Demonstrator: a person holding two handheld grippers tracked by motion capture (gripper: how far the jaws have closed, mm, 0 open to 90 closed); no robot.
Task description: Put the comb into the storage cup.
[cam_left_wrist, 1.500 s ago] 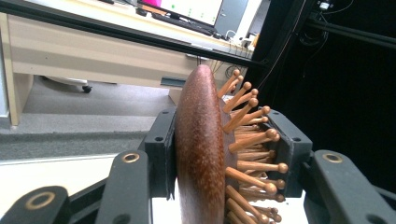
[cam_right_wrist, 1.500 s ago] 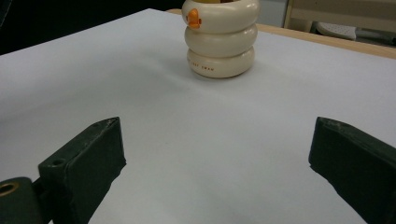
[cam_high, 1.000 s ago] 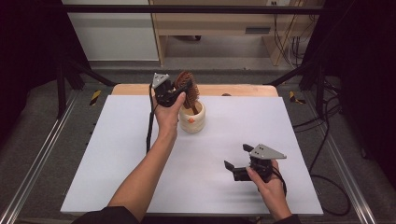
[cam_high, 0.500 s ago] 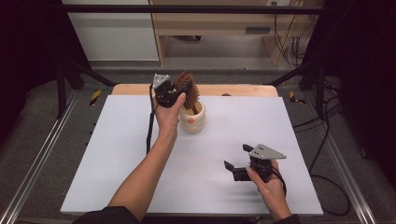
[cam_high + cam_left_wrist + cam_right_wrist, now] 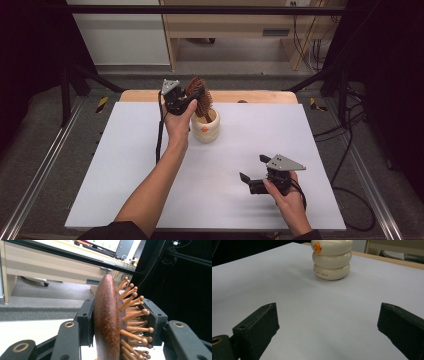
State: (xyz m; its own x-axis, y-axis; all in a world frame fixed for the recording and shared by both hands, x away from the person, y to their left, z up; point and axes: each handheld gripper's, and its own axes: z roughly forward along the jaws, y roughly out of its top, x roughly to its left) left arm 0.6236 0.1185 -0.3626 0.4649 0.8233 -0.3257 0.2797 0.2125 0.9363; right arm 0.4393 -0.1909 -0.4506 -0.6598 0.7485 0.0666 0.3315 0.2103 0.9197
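Note:
A brown wooden hairbrush (image 5: 199, 95) with peg bristles stands with its handle down in a cream ringed cup (image 5: 205, 129) at the back middle of the white table. My left gripper (image 5: 192, 97) is shut on the brush head (image 5: 107, 322), one pad on its smooth back, the other on the bristle side. My right gripper (image 5: 252, 167) rests open near the front right of the table, nothing between its jaws, facing the cup (image 5: 332, 260), which bears a small orange mark.
The white table top (image 5: 125, 165) has a wooden strip (image 5: 250, 96) along its far edge. Metal rails run along both sides. A cable (image 5: 160, 130) hangs from my left gripper. Desks and cables stand beyond the table.

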